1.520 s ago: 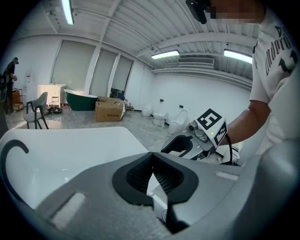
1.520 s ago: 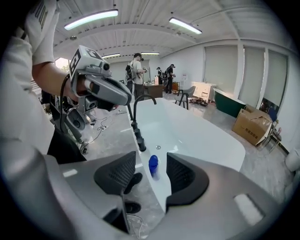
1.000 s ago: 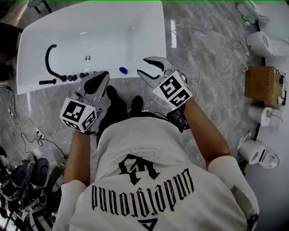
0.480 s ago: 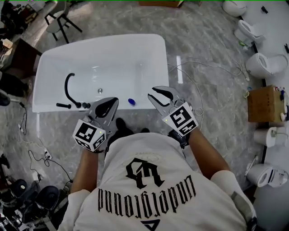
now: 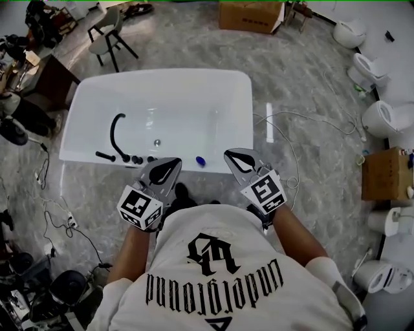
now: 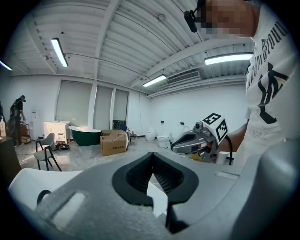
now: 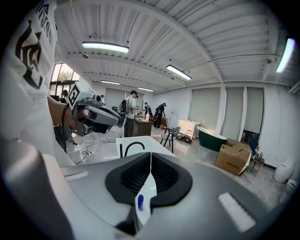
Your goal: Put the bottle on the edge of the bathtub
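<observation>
Lettering in a gothic face crosses the back of the person's white shirt (image 5: 213, 275), upside down to the head view; we take it for something like "underground" but cannot vouch for every letter. Black-and-white square markers cover the marker cube (image 5: 140, 207) of the left gripper (image 5: 175, 162) and the one on the right gripper (image 5: 228, 154). We see dark print on the cardboard box (image 5: 251, 16) at the far side, too small to read. In the left gripper view the left gripper's jaws meet at their tips with nothing between them. The right gripper's jaws have just been closing, and in its own view they stand together, likewise empty. The small blue bottle (image 5: 200, 161) stands upright on the near edge of the white bathtub (image 5: 162, 73). It lies between the two gripper tips and apart from both. A black curved tap (image 5: 117, 132) rises from the same near edge, well to the left of the bottle. Beyond the tub's far rim we find bare grey marbled floor (image 5: 194, 48) reaching to the box and a chair (image 5: 107, 39). To the right of the tub a white cable (image 5: 291, 123) loops over the floor, and toilets (image 5: 381, 119) line the right side. At the left, more cables and dark equipment crowd the floor near the tub's end.
</observation>
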